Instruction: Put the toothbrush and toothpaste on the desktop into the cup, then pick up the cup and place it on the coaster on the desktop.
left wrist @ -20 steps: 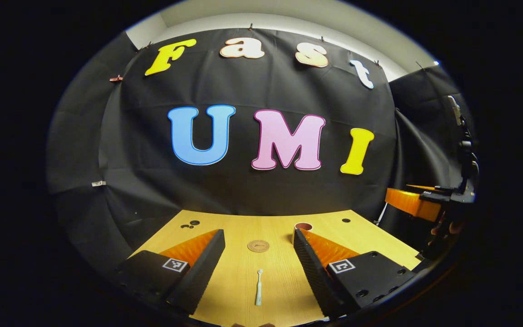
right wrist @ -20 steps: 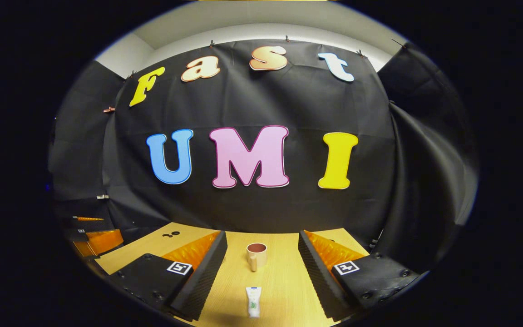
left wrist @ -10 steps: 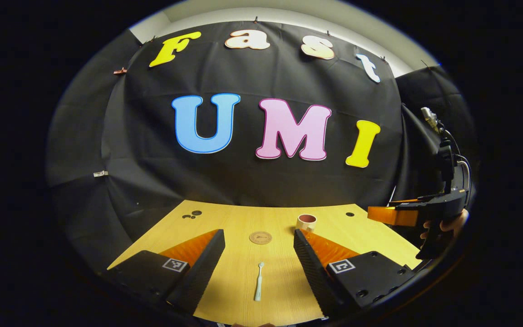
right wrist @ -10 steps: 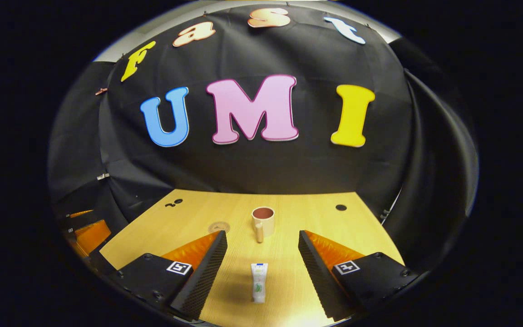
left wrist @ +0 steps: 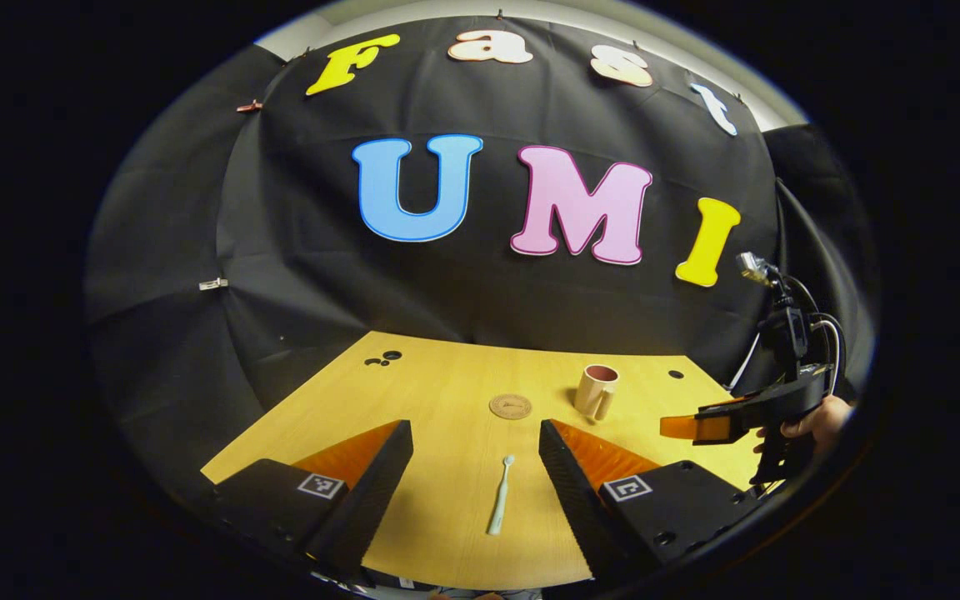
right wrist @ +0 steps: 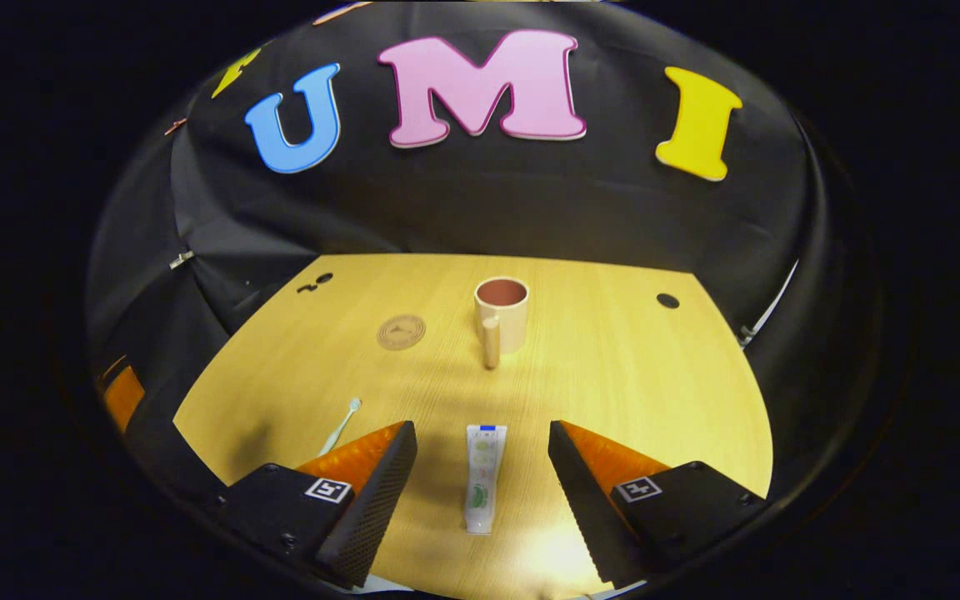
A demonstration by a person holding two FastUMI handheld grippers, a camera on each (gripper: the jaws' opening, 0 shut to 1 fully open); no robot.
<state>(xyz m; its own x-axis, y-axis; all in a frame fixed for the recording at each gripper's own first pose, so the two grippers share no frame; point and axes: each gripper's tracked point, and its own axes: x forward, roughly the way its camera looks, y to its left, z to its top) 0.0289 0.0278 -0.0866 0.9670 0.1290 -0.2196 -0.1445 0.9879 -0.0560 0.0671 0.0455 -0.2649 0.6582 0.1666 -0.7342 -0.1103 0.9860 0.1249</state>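
A pale toothbrush [left wrist: 498, 496] lies on the wooden desktop [left wrist: 447, 400], in line between the fingers of my open left gripper [left wrist: 475, 429], which hovers above it. The toothbrush [right wrist: 340, 426] also shows in the right gripper view, left of the fingers. A white toothpaste tube [right wrist: 482, 477] lies lengthwise between the fingers of my open right gripper [right wrist: 482, 431]. Farther back stands a beige cup [right wrist: 501, 316] with a reddish inside, handle toward me; the same cup [left wrist: 597, 390] stands right of centre in the left gripper view. A round brown coaster [right wrist: 401, 332] lies left of the cup. The right gripper [left wrist: 701, 425], held by a hand, shows at the right edge.
The desktop [right wrist: 613, 367] has small black holes near its far corners [right wrist: 667, 300] [left wrist: 384, 359]. Black cloth walls close the booth behind and on both sides. The table's near edge runs just under both grippers.
Both grippers have tilted down and come lower toward the desktop. The toothpaste and the toothbrush now sit higher between their fingers, and the right gripper has dropped in the left gripper view.
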